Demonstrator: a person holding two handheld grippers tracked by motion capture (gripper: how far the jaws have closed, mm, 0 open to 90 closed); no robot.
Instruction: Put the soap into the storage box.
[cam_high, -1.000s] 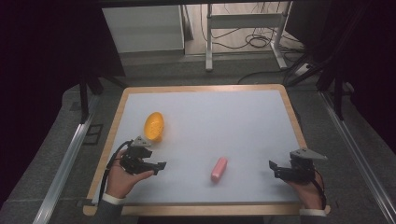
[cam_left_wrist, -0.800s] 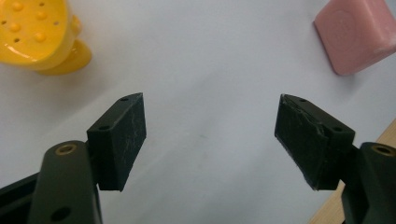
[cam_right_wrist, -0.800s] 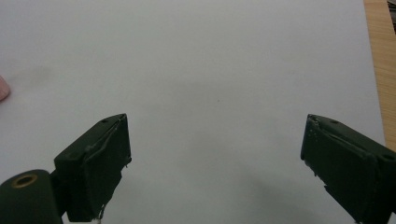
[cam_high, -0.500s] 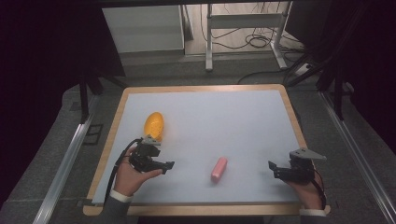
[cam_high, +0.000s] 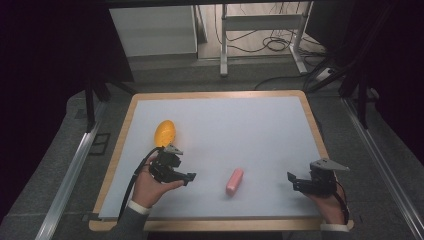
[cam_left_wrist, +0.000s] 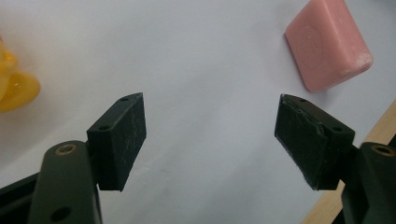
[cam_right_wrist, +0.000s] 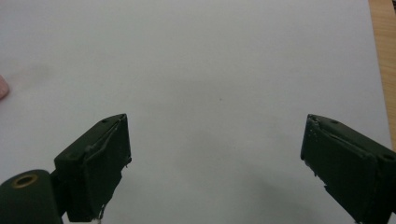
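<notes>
Jaws of both the left gripper (cam_high: 186, 176) and right gripper (cam_high: 294, 181) gape empty; pink soap bar (cam_high: 234, 181), lower centre, remains ungrasped.

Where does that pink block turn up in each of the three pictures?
High view: pink block lies low centre on the white tabletop.
Left gripper view: top right, beyond the open tongs.
Right gripper view: a pink sliver at the left edge.
Shared landmark: the white tabletop.

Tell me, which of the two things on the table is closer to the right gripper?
The pink block. It lies between the two grippers, while the yellow-orange thing sits far off beyond the left gripper, away from the right gripper.
</notes>
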